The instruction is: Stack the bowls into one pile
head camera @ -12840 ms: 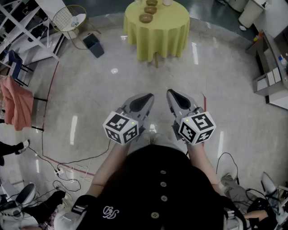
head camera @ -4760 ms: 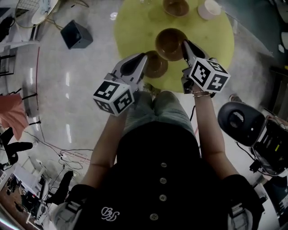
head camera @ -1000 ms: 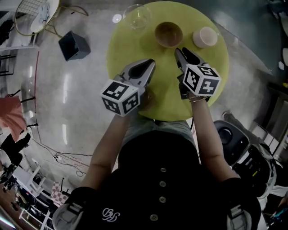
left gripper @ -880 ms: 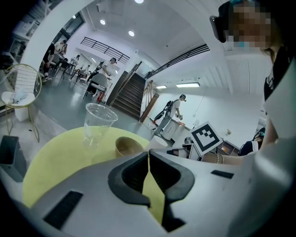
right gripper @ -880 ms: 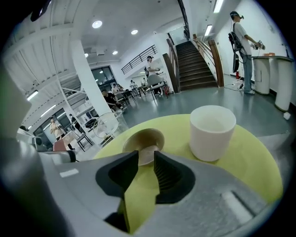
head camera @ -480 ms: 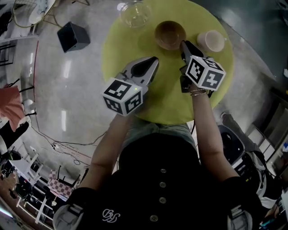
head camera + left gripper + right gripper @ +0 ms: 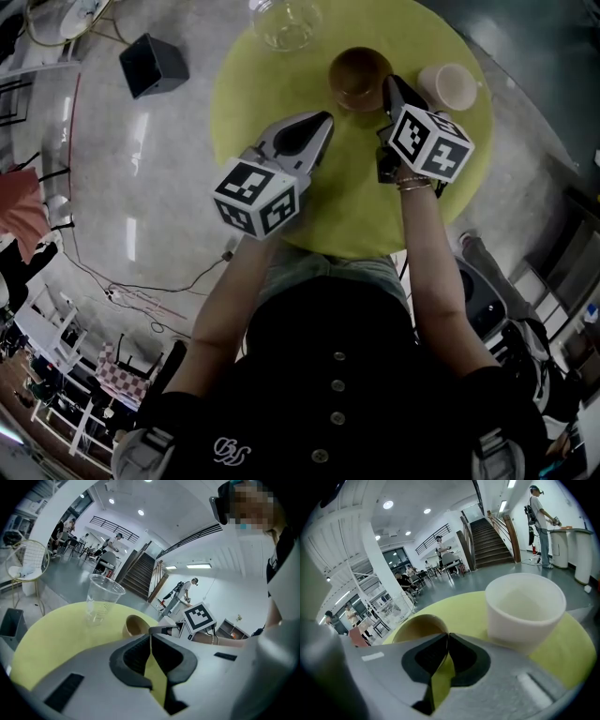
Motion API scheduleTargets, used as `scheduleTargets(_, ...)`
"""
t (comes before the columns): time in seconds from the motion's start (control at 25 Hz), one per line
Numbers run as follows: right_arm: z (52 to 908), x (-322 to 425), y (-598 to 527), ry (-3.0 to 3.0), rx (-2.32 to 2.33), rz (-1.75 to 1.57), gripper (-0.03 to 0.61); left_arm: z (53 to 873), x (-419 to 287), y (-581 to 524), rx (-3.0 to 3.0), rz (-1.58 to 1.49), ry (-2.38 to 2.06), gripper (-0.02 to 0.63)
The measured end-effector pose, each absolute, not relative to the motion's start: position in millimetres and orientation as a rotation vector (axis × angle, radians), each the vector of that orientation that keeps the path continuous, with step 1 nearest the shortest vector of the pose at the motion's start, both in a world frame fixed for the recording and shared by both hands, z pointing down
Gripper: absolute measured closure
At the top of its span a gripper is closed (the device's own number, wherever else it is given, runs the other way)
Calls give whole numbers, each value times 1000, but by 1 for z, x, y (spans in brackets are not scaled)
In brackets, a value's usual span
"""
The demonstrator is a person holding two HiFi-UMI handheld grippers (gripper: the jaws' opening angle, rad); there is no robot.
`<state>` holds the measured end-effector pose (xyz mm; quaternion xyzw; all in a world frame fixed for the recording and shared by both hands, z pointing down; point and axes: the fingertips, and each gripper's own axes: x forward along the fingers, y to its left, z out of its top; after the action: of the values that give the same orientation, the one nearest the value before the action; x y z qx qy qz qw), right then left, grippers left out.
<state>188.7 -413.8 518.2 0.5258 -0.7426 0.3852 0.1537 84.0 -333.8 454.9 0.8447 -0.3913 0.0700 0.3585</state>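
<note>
Right gripper (image 7: 446, 637): the jaws have just been closing and are now down to a hairline slit. The tips sit on the near right rim of the bowl (image 7: 417, 624). It reads as a pinch on the rim wall, with only the edge between the pads.

Left gripper (image 7: 150, 637): jaws together, nothing in them. It hangs over bare cloth at mid-table, clear of the bowl.

The bowl sits upper middle in the head view, on the table (image 7: 347, 211). I cannot tell whether it is one bowl or several nested. No other bowl shows apart from it.

The white cup (image 7: 525, 606) stands just beside my right gripper, upper right in the head view and near the table's edge. The clear cup (image 7: 103, 597) is farther out, upper left of the bowl and apart from it.

Risks, as I judge them:
- The bite is thin and on one side only. On a lift the bowl would hang off-centre and could swing or slide out of the pads.
- If the pinch missed the rim, I am clenched on air. A lift would then leave the bowl behind or shove it across the cloth.
- The white cup is close on my outer side. Any swing toward the right of the frame could knock it toward the edge.
- Dragging instead of lifting would ruck the cloth. The clear cup looks tall and light, so it could tip.
- The left gripper is closed and set back, so it cannot steady the bowl if it slips.
</note>
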Motion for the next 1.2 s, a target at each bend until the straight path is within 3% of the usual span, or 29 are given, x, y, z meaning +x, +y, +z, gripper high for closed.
scheduleTargets(1.2, 438, 148, -295, -2230, 1648, 1018, 565, 400, 12, -251, 2338, 141, -945, 594)
